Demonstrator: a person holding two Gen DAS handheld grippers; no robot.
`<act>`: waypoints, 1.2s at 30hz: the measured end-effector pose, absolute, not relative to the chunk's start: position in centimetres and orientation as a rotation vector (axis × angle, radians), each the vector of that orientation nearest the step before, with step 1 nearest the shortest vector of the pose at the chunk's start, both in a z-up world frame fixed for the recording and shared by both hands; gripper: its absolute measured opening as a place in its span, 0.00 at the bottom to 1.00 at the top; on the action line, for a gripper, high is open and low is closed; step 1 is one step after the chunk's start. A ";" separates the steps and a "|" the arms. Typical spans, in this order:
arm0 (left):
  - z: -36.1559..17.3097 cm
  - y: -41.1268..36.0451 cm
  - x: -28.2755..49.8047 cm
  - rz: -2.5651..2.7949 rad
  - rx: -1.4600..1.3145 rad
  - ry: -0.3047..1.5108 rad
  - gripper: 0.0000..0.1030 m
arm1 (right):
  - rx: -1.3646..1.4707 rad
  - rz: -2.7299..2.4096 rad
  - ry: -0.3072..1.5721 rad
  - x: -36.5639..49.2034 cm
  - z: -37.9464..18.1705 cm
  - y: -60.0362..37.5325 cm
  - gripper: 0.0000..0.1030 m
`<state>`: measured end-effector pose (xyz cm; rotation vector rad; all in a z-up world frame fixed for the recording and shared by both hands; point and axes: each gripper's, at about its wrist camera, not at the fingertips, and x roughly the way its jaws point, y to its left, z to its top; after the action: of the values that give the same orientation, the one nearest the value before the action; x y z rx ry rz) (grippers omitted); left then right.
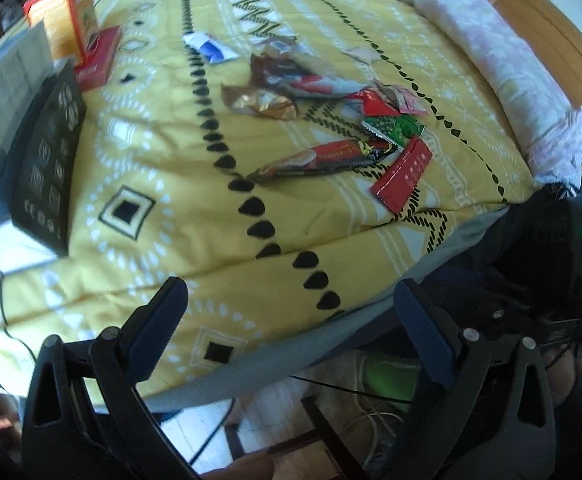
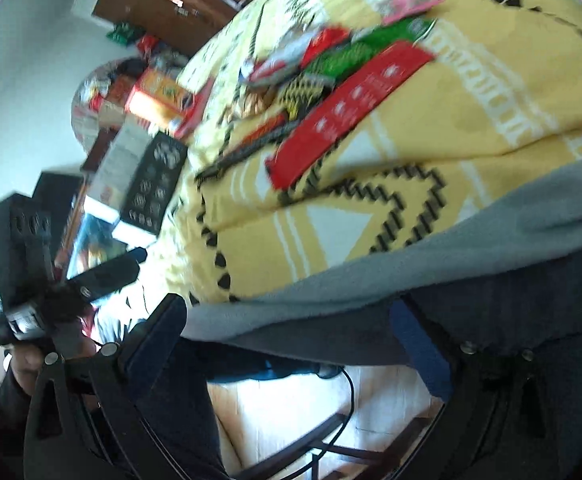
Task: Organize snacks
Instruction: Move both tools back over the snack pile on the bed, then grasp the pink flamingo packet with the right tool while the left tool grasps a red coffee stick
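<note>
Several snack packets lie loose on a yellow patterned bedspread (image 1: 163, 160): a long red and black bar (image 1: 323, 158), a flat red packet (image 1: 405, 176), green packets (image 1: 391, 128), a gold wrapper (image 1: 259, 102), a blue and white packet (image 1: 207, 46). A black perforated basket (image 1: 47, 160) stands at the left with boxes (image 1: 67, 26) behind it. My left gripper (image 1: 291, 304) is open and empty above the bed's near edge. My right gripper (image 2: 291, 320) is open and empty at the bed's edge; the flat red packet (image 2: 351, 108) and the basket (image 2: 151, 184) show in its blurred view.
A pink rolled blanket (image 1: 491, 52) lies along the far right of the bed. A grey sheet edge (image 1: 331, 340) hangs at the front, with wooden floor and cables (image 1: 331, 420) below. The left gripper shows in the right wrist view (image 2: 31, 260).
</note>
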<state>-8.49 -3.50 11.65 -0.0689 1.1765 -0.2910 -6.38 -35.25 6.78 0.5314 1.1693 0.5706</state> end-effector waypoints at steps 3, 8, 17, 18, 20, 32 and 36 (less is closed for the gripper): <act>12.5 -3.8 -7.5 -0.292 0.037 1.107 1.00 | 0.357 0.532 1.015 -7.3 11.3 -35.3 1.00; 12.6 -3.8 -4.9 -0.310 0.180 0.981 1.00 | 0.081 0.389 0.521 -11.5 19.6 -34.8 1.00; 10.2 -8.6 -0.9 -0.512 0.334 0.981 0.99 | 0.238 0.434 0.809 -8.0 14.0 -36.2 0.98; 9.6 -9.5 -0.4 -0.529 0.354 0.988 0.91 | 0.225 0.436 0.816 -7.9 13.8 -36.0 0.98; 8.4 -10.4 0.5 -0.544 0.372 1.008 0.79 | 0.198 0.446 0.828 -7.8 13.5 -35.7 0.98; 7.0 -8.8 1.3 -0.522 0.170 1.086 0.35 | 0.162 0.450 0.872 -6.7 12.5 -34.9 0.97; 7.9 -6.1 0.5 -0.442 0.079 1.067 0.29 | 0.123 0.385 0.872 -3.5 13.8 -35.3 0.91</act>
<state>0.47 -6.09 7.88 0.0788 1.0673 -0.4421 -3.53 -35.27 13.80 0.1231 0.8718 0.3853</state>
